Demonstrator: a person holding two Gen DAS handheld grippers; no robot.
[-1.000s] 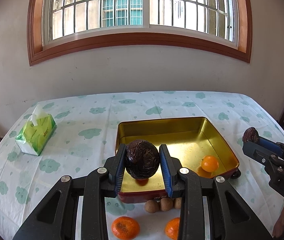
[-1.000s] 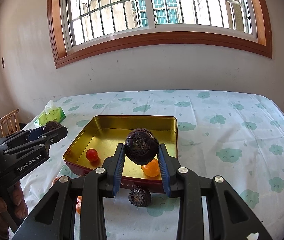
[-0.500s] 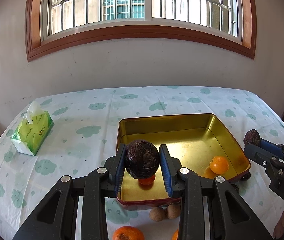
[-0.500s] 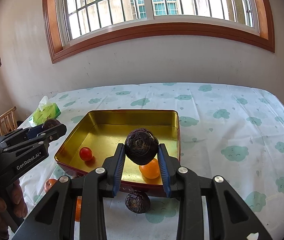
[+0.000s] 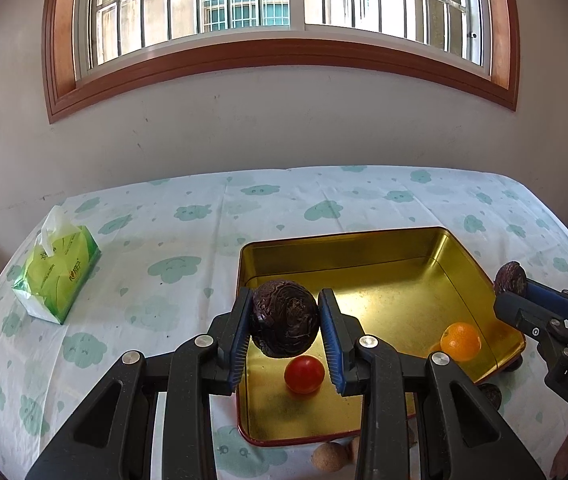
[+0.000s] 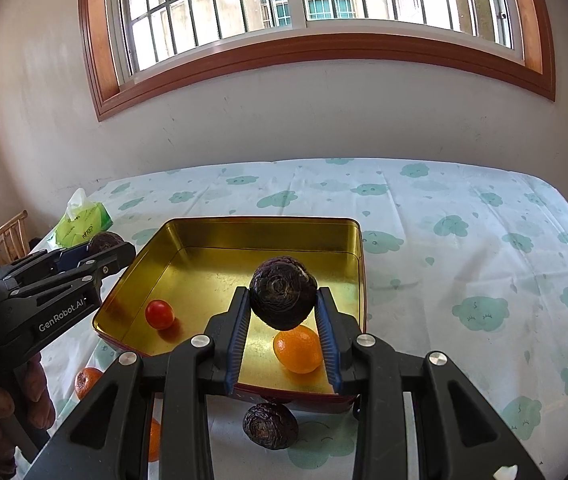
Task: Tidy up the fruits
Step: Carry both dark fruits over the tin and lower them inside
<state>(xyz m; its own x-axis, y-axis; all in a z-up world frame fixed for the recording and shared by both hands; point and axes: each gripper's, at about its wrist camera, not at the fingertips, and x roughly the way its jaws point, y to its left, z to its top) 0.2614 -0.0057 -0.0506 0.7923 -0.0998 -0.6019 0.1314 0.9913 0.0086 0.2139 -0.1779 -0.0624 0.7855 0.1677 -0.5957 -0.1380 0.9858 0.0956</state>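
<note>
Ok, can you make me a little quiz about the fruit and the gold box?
1. True or false: each gripper is clamped on a dark wrinkly fruit.
2. Which fruits already lie inside the gold tin? A) a red tomato and an orange B) two bananas C) nothing
3. What green thing sits on the table's left side?

Key:
1. True: left gripper holds one wrinkly fruit, right gripper another.
2. A: tomato, orange.
3. A tissue pack.

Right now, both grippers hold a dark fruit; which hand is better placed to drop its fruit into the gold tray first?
Probably the right. The right gripper holds its dark fruit well inside the gold tray. The left gripper's fruit hangs nearer the tray's edge, close above the tomato.
</note>
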